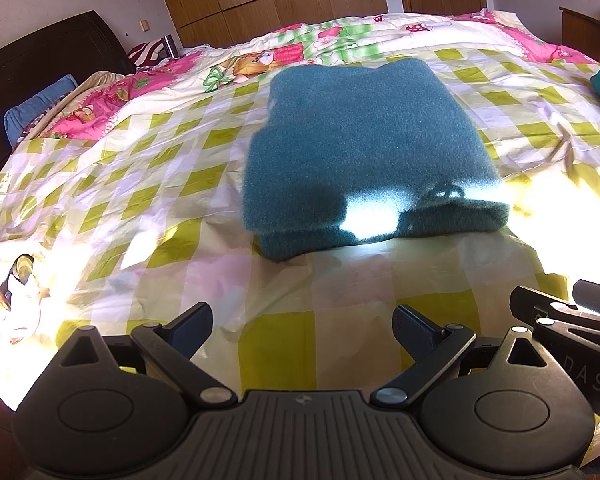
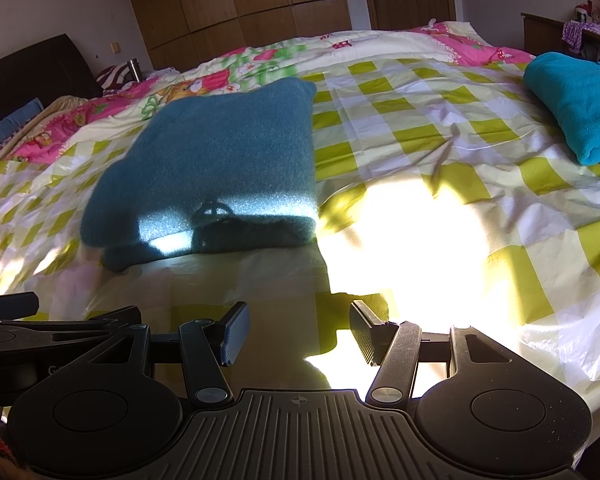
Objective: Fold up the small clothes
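The folded teal garment point(image 1: 364, 152) lay on the checked bedspread point(image 1: 140, 184), dead ahead of my left gripper point(image 1: 302, 326) and ahead-left of my right gripper point(image 2: 298, 334), long axis running away from me; both grippers hovered apart, empty, left nearer.

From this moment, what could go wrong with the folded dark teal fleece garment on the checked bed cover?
1. The folded dark teal fleece garment has layers that do not line up at its near left corner; a careless pinch may take only the top layer and open the fold.
2. Bright sunlight washes out the yellow-green checked plastic sheet, hiding wrinkles there.
3. The open left gripper and open right gripper are close side by side and might collide.
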`<state>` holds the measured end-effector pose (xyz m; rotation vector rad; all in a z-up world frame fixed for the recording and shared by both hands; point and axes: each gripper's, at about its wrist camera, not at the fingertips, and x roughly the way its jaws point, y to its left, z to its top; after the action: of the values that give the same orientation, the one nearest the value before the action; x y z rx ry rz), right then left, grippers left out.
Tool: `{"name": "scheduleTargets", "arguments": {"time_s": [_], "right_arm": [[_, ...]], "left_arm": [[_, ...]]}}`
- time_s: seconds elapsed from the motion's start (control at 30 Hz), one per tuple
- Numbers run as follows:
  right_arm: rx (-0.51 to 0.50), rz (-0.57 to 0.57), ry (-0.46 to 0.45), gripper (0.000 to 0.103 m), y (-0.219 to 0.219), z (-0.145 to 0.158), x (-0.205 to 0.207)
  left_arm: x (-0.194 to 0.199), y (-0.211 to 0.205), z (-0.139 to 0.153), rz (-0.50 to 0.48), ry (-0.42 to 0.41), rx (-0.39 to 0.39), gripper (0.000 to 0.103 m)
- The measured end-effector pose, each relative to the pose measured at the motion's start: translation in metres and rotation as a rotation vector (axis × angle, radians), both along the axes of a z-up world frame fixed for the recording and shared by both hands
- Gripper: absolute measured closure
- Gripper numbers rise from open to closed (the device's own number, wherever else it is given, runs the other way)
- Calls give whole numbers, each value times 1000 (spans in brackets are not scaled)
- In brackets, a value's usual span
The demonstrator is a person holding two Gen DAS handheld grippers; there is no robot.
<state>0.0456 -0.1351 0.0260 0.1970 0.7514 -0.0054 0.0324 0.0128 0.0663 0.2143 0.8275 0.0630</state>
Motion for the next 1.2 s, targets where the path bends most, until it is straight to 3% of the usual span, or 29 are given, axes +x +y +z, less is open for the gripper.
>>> {"name": "scheduleTargets", "arguments": {"time_s": [1.2], "right_arm": [[-10, 13, -11, 46, -3, 3, 0]], "left_arm": [[0, -2, -5, 12, 13, 1, 0]]}}
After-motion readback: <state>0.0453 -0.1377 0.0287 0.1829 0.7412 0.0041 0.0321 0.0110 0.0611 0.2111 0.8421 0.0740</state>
